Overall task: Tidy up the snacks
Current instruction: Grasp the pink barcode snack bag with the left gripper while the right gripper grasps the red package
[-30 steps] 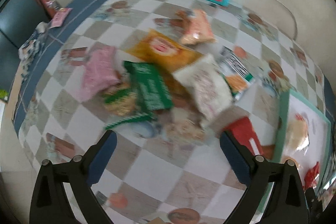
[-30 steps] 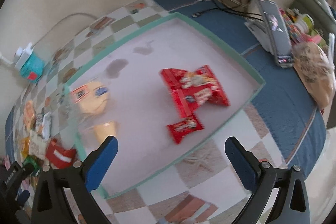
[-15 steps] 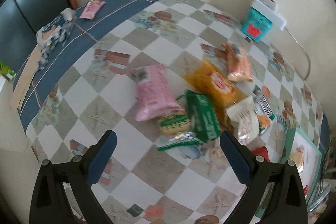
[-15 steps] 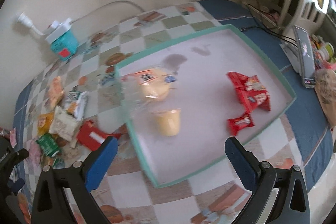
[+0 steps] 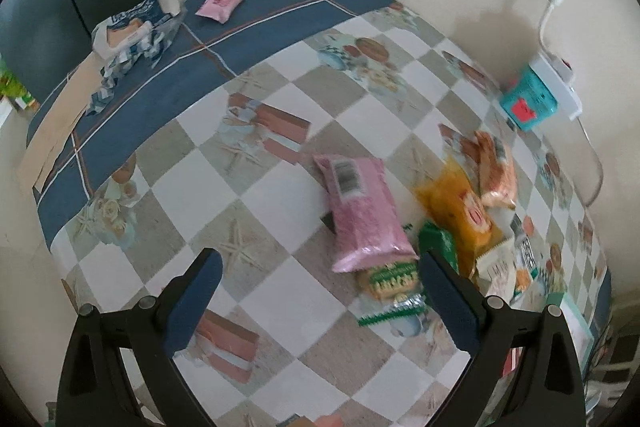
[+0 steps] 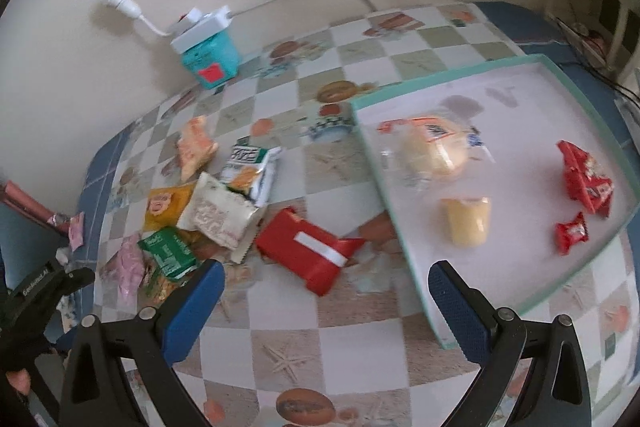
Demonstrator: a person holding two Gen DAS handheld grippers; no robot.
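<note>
A heap of snack packets lies on the checked tablecloth. In the left wrist view a pink packet (image 5: 362,209) tops it, with an orange packet (image 5: 460,209) and a green one (image 5: 440,247) beside it. My left gripper (image 5: 318,287) hangs open above the cloth, left of the heap. In the right wrist view a red packet (image 6: 310,251) lies nearest my open right gripper (image 6: 326,297), beside a white packet (image 6: 218,215). A teal-rimmed white tray (image 6: 384,167) on the right holds a wrapped bun (image 6: 434,149), a yellow cup (image 6: 468,221) and red packets (image 6: 586,181).
A teal box (image 6: 210,63) with a white power strip and cable stands against the wall. A small pink packet (image 5: 224,1) and a crumpled blue-white wrapper (image 5: 136,23) lie on the blue cloth border at the far left. My left gripper's body (image 6: 44,287) shows at the left edge.
Both views have swung left. The left one now faces the bare cloth and the heap's pink end. The right one has moved from the tray to take in the red packet and the heap.
</note>
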